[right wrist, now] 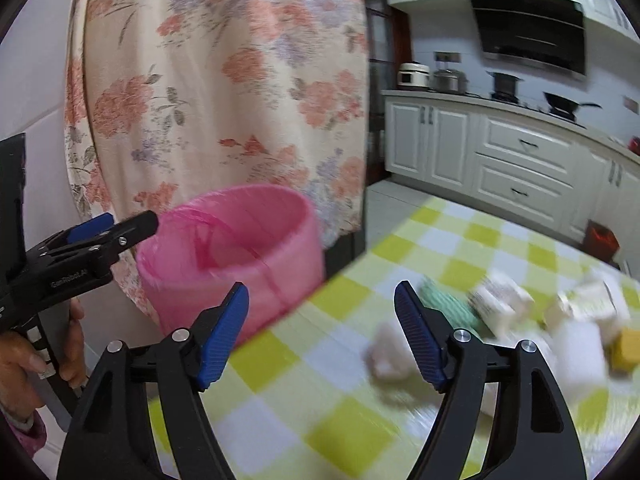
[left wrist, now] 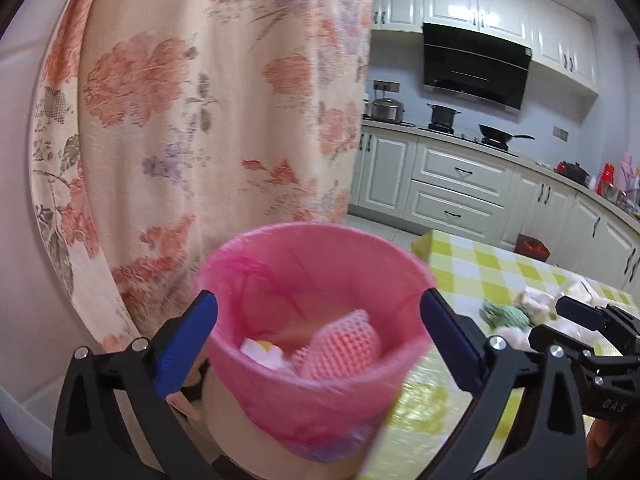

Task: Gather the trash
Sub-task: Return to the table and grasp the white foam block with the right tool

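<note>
A bin with a pink liner point(left wrist: 316, 300) fills the space seen between the wide-apart fingers of my left gripper point(left wrist: 320, 328); the pads do not press on it. Inside it lie a pink foam net point(left wrist: 344, 344) and white-and-yellow scraps point(left wrist: 264, 354). My right gripper point(right wrist: 322, 320) stands open over the corner of the table with the yellow-green checked cloth point(right wrist: 320, 400), nothing between its fingers. On the cloth, blurred, lie a green foam net point(right wrist: 448, 304), a crumpled tissue point(right wrist: 388, 356), white cartons point(right wrist: 500, 300) and a yellow piece point(right wrist: 626, 350). The bin point(right wrist: 240, 252) stands off the table's left edge.
A floral curtain point(left wrist: 200, 100) hangs right behind the bin. White kitchen cabinets point(left wrist: 460, 184) with pots and a black hood point(left wrist: 476, 64) line the far wall. A red bin point(left wrist: 532, 246) sits on the floor beyond the table. A hand point(right wrist: 24, 364) holds the left gripper's handle.
</note>
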A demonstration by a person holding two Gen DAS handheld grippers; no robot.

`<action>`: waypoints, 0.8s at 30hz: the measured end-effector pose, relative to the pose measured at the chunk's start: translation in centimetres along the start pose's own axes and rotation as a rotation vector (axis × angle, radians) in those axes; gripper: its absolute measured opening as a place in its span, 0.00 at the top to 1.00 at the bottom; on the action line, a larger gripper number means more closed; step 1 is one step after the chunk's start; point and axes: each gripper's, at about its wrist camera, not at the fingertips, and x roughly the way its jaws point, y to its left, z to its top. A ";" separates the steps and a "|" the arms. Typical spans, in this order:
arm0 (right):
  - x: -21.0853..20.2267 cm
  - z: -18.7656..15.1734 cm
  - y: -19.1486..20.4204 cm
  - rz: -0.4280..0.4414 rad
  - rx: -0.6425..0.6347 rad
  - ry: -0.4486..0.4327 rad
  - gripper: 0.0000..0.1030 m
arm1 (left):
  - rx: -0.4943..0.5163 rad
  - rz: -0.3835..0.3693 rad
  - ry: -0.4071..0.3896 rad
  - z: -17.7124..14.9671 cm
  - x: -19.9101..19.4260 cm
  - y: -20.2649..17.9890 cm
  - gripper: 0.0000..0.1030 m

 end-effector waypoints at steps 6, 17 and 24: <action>-3.5 -2.9 -3.9 -0.084 0.063 -0.013 0.30 | -0.018 -0.068 -0.003 -2.7 -1.8 -4.6 0.05; -8.5 -8.1 -10.9 -0.262 0.175 0.011 0.29 | 0.089 -0.217 0.107 -7.9 -1.9 -14.7 0.05; -10.0 -8.9 -15.4 -0.355 0.249 0.003 0.29 | 0.152 -0.273 0.142 -8.9 -1.1 -19.3 0.05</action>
